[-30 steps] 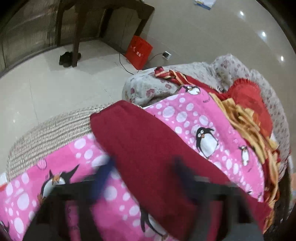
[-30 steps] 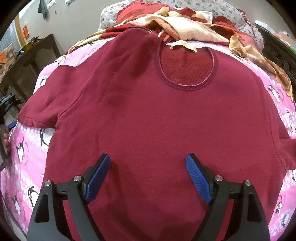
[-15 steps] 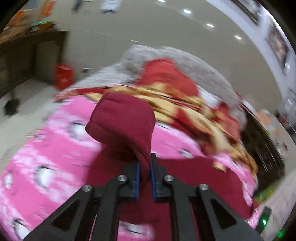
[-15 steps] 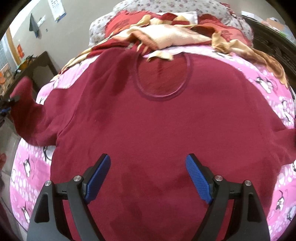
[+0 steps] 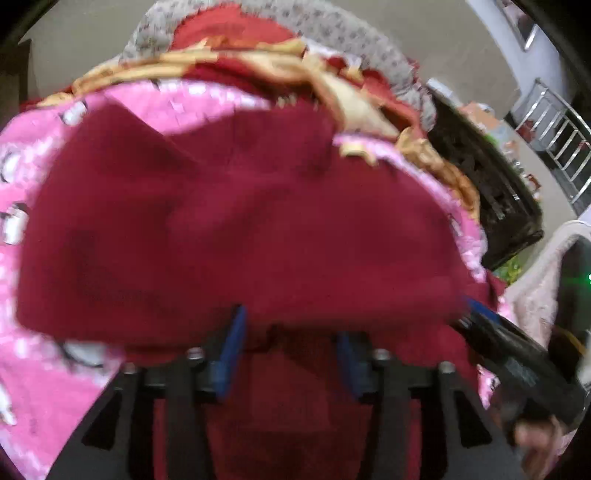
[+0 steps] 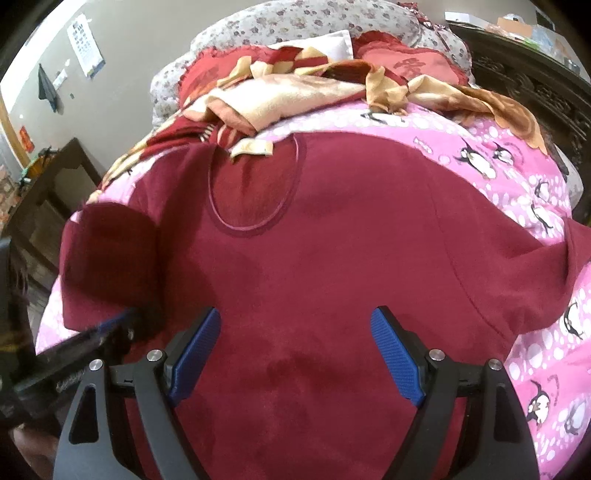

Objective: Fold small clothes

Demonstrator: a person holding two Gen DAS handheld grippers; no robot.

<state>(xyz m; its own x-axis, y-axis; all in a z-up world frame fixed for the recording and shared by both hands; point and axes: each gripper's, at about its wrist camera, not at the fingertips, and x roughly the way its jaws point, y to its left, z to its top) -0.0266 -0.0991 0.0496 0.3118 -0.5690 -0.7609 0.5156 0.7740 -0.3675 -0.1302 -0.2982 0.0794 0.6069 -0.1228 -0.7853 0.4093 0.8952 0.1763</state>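
Observation:
A dark red sweater (image 6: 314, 258) lies face up on a pink penguin-print blanket (image 6: 517, 177); its round neckline (image 6: 255, 192) points away from me. Its left sleeve (image 6: 107, 266) is folded over onto the body. My right gripper (image 6: 295, 350) is open and empty above the lower chest. In the blurred left wrist view, my left gripper (image 5: 288, 354) is open, with the folded sleeve (image 5: 221, 229) lying just past its fingertips. The left gripper also shows at the left edge of the right wrist view (image 6: 92, 339).
A crumpled red and tan blanket (image 6: 303, 92) and floral pillows (image 6: 295, 26) lie at the head of the bed. A dark carved bed frame (image 6: 535, 88) runs along the right. A dark wooden table (image 6: 48, 184) stands to the left.
The left gripper carried the pinched left sleeve across onto the sweater's body and opened, letting it go. The right gripper stayed open and hovering, drifting slightly right.

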